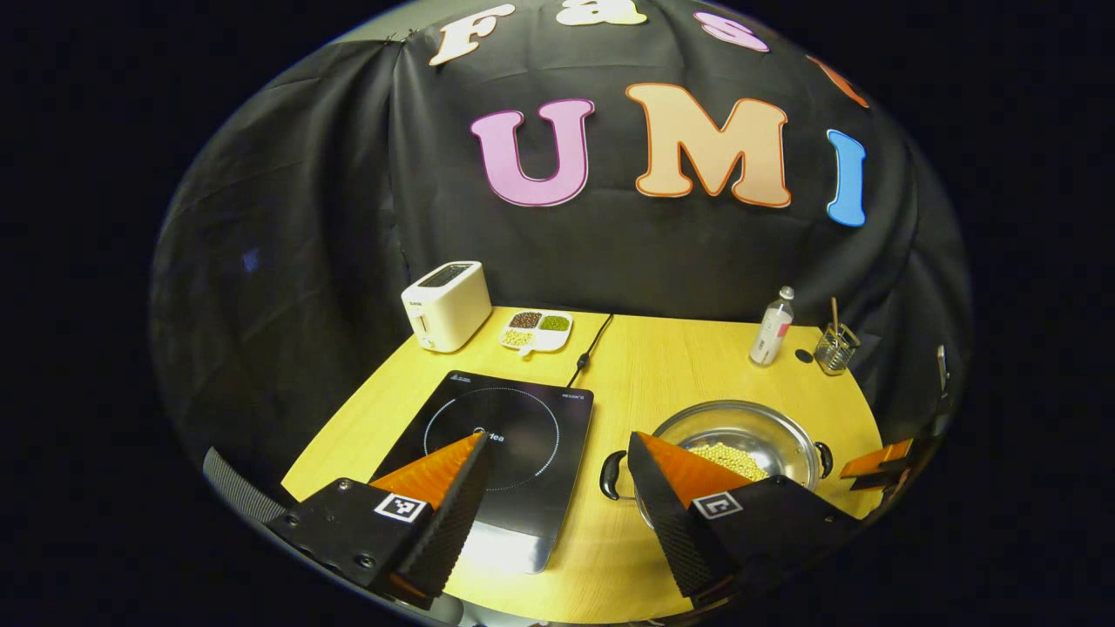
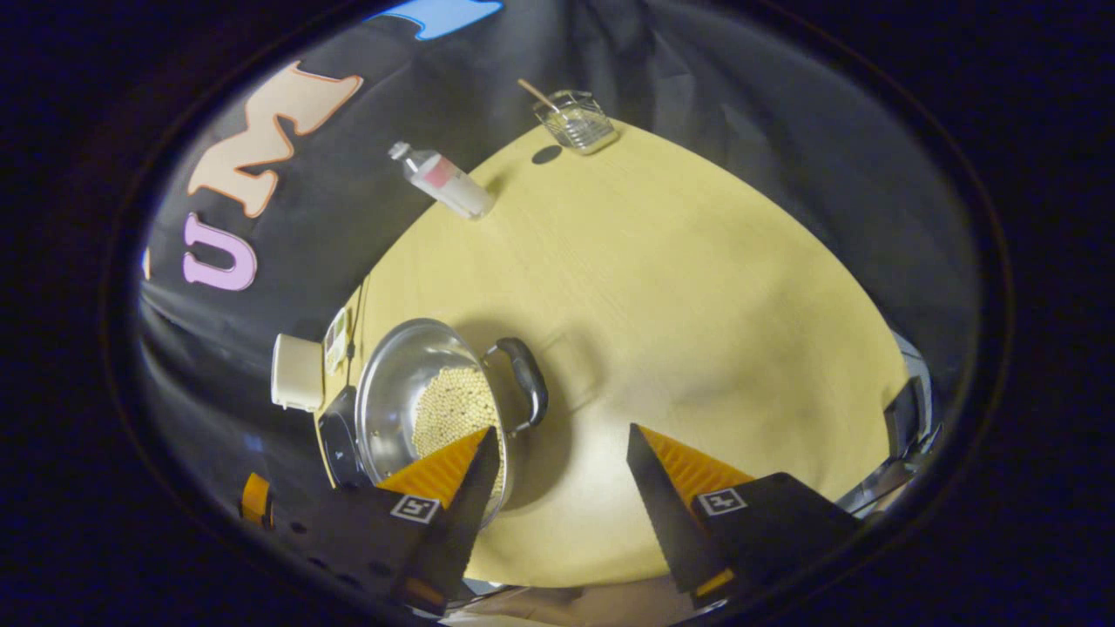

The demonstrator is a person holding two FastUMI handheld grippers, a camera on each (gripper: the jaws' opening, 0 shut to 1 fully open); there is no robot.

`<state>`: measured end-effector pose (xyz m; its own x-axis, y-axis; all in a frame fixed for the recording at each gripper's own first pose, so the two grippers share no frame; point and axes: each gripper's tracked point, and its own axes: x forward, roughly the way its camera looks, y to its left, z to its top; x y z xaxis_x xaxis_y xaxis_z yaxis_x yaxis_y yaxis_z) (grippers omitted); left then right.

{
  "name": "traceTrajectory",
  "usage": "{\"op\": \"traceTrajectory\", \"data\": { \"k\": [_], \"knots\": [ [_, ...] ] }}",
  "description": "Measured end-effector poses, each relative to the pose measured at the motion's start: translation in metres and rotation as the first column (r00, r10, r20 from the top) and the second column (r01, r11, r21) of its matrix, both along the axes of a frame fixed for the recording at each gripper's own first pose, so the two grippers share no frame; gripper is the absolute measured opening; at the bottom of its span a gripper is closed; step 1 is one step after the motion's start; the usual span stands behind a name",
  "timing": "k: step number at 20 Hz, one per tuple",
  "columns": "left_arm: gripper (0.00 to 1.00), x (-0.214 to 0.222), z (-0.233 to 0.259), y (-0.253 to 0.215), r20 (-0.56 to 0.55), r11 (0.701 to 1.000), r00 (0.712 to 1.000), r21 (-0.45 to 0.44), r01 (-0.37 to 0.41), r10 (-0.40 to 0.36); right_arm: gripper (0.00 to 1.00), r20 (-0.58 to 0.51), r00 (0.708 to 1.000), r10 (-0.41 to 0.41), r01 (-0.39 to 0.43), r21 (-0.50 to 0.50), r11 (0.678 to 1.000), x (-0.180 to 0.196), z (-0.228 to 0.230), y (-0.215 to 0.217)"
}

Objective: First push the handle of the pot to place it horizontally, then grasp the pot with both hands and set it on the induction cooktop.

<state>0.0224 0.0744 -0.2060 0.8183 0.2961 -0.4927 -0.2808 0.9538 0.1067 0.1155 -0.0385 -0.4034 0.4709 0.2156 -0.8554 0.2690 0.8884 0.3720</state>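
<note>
Two grippers: left gripper (image 1: 553, 496) and right gripper (image 2: 562, 488) both wide, holding nothing.
Pot: pot (image 1: 740, 435) at 3 o'clock beside cooktop (image 1: 505, 444).
Advice: I nudge handle (image 2: 527, 379) gently sideways.

Steel pot (image 1: 749, 435) w/ beans — beside black cooktop (image 1: 501, 444).

Pot (image 1: 740, 440) near rim hidden behind a finger — tray (image 1: 536, 329) contents perhaps beans.
</note>
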Motion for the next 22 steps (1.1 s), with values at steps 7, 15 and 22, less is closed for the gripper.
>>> {"op": "traceTrajectory", "data": {
  "k": [7, 15, 22],
  "knots": [
    [0.96, 0.017, -0.045, -0.028, -0.106, 0.975, 0.988, -0.202, 0.094, -0.117, 1.00, 0.059, 0.993, 0.099, -0.098, -0.030, 0.995, 0.023, 0.020, 0.005],
    [1.00, 0.036, -0.104, -0.028, -0.320, 0.944, 0.926, -0.315, 0.097, -0.201, 1.00, -0.028, 0.986, 0.167, -0.166, 0.036, 0.985, 0.034, 0.002, 0.028],
    [0.96, 0.049, -0.155, -0.036, -0.475, 0.915, 0.844, -0.401, 0.045, -0.250, 0.94, -0.118, 0.965, 0.236, -0.229, 0.071, 0.971, 0.043, -0.031, 0.036]
  ]
}}
